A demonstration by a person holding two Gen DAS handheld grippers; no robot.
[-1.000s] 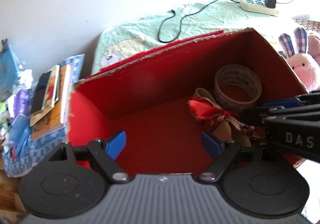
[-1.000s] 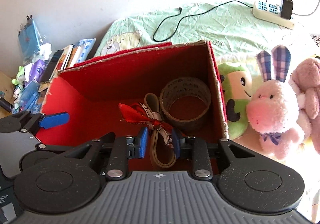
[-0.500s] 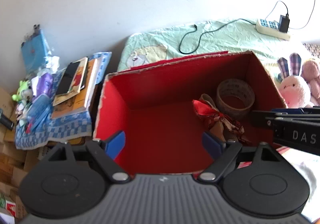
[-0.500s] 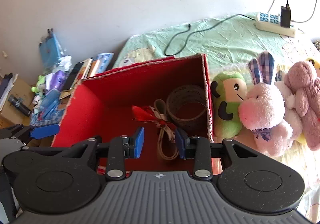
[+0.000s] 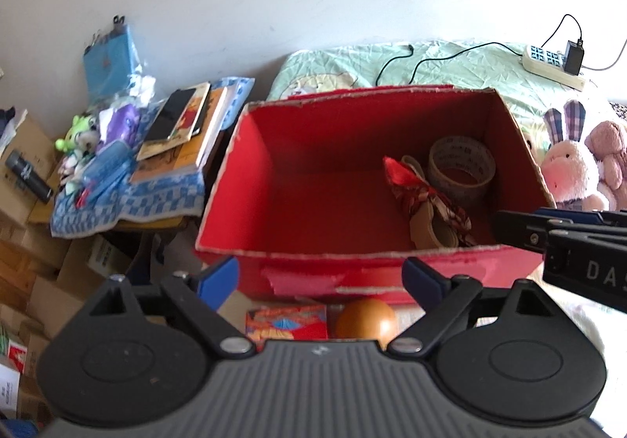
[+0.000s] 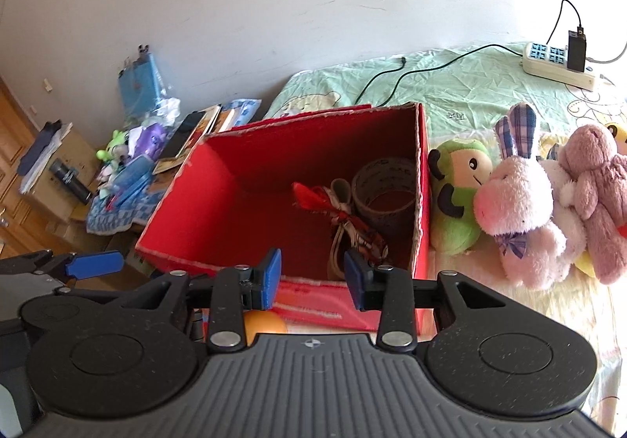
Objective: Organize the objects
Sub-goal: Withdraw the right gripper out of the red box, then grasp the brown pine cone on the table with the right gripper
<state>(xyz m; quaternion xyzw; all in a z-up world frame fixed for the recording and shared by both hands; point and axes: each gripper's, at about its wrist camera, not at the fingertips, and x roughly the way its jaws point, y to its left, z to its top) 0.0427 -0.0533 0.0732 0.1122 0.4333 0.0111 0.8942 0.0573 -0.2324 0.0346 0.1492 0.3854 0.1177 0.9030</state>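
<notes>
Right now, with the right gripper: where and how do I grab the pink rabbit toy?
Take the pink rabbit across its upright plaid ears, coming down from above. They stick up clear of the green toy and the mauve bear, which press against the body on both sides. The right gripper is open and empty.

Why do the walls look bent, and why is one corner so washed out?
Both views come through a fisheye lens, so straight lines bow near the edges. Left wrist view: strong glare bleaches the lower right, beside the open red cardboard box. Right wrist view: sunlight brightens the pale green bedsheet; the pink plush rabbit stays sharp.
</notes>
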